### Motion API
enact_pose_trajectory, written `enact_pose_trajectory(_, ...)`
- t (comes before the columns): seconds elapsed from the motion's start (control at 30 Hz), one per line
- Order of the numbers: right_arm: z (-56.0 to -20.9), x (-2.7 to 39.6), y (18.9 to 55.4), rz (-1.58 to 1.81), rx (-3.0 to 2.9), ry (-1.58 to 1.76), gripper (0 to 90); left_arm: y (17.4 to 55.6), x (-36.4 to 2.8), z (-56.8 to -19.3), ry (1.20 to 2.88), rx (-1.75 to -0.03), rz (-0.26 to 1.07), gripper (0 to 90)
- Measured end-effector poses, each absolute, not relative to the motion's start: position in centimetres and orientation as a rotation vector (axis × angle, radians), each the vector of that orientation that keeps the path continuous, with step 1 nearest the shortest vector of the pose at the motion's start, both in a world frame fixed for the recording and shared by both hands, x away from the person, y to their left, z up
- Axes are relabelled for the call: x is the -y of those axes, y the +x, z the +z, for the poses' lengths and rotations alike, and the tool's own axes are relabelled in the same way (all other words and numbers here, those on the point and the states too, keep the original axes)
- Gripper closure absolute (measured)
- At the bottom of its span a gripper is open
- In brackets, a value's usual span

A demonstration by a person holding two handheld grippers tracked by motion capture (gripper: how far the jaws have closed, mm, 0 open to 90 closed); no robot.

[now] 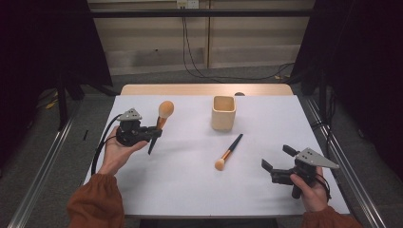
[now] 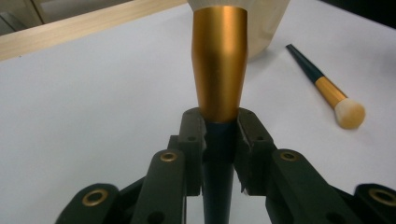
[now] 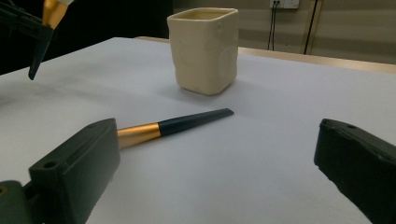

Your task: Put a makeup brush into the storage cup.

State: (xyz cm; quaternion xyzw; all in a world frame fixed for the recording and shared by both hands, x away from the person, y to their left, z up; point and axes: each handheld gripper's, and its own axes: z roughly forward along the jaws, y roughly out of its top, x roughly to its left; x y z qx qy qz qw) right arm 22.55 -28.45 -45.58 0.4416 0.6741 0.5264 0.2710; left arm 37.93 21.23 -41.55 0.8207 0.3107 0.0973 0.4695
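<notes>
At left of frame, the left tongs point(image 1: 154, 132) clamped a large brush point(image 1: 160, 122); the right tongs point(image 1: 275, 157), lower right, gaped empty near a small brush point(image 1: 229, 152).

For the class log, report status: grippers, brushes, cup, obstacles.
Left gripper shut on large brush, lifted, bristles up. Right gripper open, empty. Small brush flat on table. Cup upright, path unobstructed.
</notes>
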Motion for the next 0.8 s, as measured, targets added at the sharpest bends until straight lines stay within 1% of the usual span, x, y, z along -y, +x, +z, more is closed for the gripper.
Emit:
enact_pose_trajectory(0.27, -45.6, 28.4, 22.6, 1.422, -1.811, 1.19, 0.0, 37.3, -22.0, -41.7, 1.867, -0.741, 0.27, 74.5)
enact_pose_trajectory(0.3, -45.6, 28.4, 22.6, 1.421, -1.81, 1.19, 0.0, 37.1, -22.2, -41.7, 1.857, -0.733, 0.293, 74.5)
enact_pose_trajectory(0.4, -45.5, 28.3, 22.6, 1.428, -1.804, 1.196, 0.0, 36.9, -22.2, -41.9, 1.843, -0.724, 0.307, 74.5)
enact_pose_trajectory(0.53, -45.5, 28.4, 22.5, 1.437, -1.795, 1.196, 0.0, 36.2, -21.9, -42.0, 1.815, -0.709, 0.29, 74.6)
enact_pose_trajectory(0.57, -45.4, 28.3, 22.4, 1.441, -1.792, 1.192, 0.0, 36.0, -21.6, -42.1, 1.8, -0.694, 0.268, 74.5)
enact_pose_trajectory(0.63, -45.4, 28.3, 22.4, 1.455, -1.79, 1.185, 0.0, 35.9, -21.4, -42.2, 1.803, -0.685, 0.279, 74.5)
enact_pose_trajectory(0.8, -45.4, 28.2, 22.4, 1.47, -1.798, 1.174, 0.0, 35.2, -20.8, -42.9, 1.804, -0.667, 0.252, 74.5)
